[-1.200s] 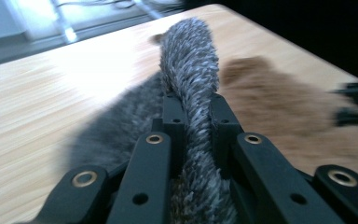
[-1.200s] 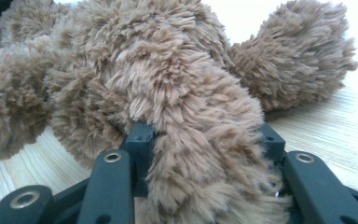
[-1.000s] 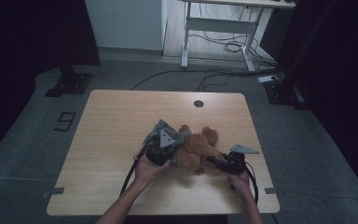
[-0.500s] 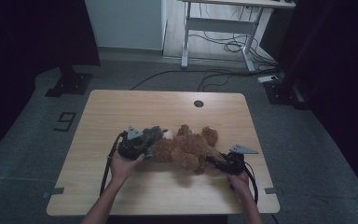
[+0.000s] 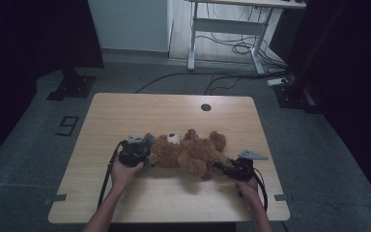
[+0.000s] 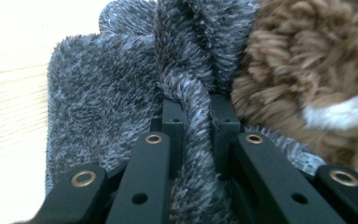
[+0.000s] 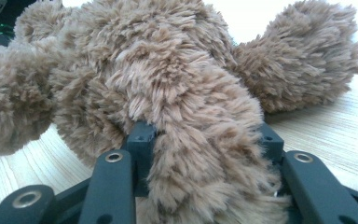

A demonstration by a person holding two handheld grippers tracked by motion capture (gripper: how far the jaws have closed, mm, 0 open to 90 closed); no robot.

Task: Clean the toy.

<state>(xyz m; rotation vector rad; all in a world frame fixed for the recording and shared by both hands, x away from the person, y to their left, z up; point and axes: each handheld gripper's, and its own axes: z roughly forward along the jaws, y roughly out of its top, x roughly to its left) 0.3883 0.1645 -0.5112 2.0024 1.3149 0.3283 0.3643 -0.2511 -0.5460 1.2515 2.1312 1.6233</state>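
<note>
Hands of a person seated at the near edge are working a brown teddy bear [image 5: 193, 153] lying along the middle of a wooden table [image 5: 125, 111], closer to the near edge than the far one. At the bear's left end, the left gripper [image 5: 146, 151] is pinching a fold of grey fleece cloth [image 6: 121, 88], its jaws standing narrow with the fabric squeezed between them; the cloth is bunching against the bear's head [image 6: 303, 60], touching it. At the bear's right end, toward the table's right edge, the right gripper [image 5: 222, 166] is clamping one plush limb [image 7: 200, 154], its jaws partway apart around the thick fur. The left hand [image 5: 123, 173] and right hand [image 5: 247, 186] are gripping the tools' bodies, cables trailing back toward the near edge.
</note>
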